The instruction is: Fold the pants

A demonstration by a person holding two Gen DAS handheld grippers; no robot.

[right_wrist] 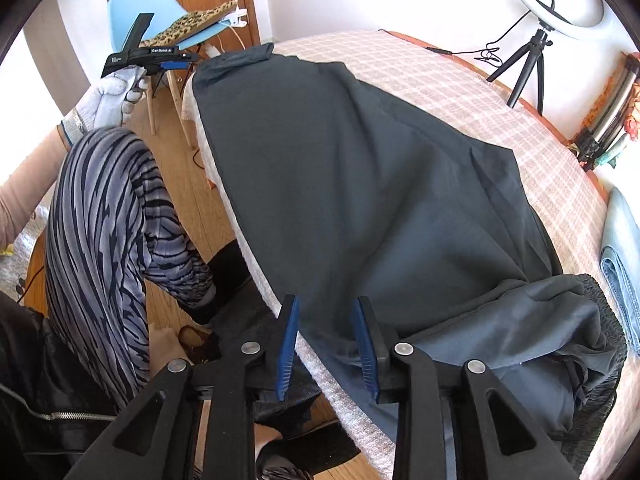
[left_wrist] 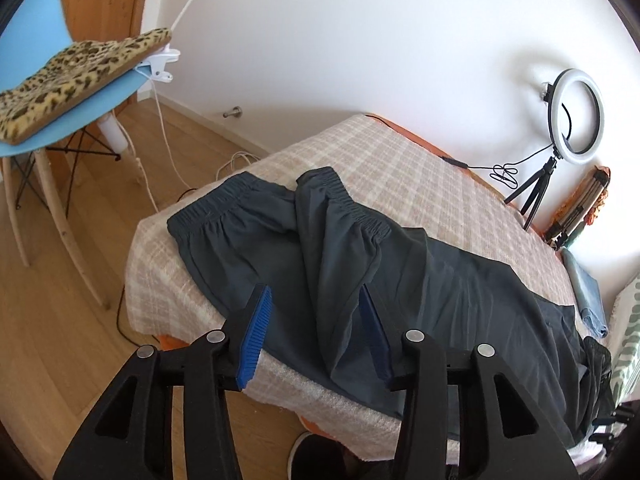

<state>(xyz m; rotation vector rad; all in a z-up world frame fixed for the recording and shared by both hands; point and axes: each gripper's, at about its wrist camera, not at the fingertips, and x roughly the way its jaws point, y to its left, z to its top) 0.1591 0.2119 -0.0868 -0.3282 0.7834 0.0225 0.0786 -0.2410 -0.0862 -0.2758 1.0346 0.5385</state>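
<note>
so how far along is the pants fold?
Done: the dark pants lie on the checked table cover, legs brought together, both elastic cuffs side by side at the far end. In hand: nothing; the left hand-held gripper and right hand-held gripper are open over the near edge, pads clear of the cloth. Left: the waistband end is bunched, and no crosswise fold is made yet.

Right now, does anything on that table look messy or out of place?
Yes. The dark pants lie rumpled, the right cuff bunched and overlapping the other leg. Part of the pants hangs over the table's near edge.
</note>
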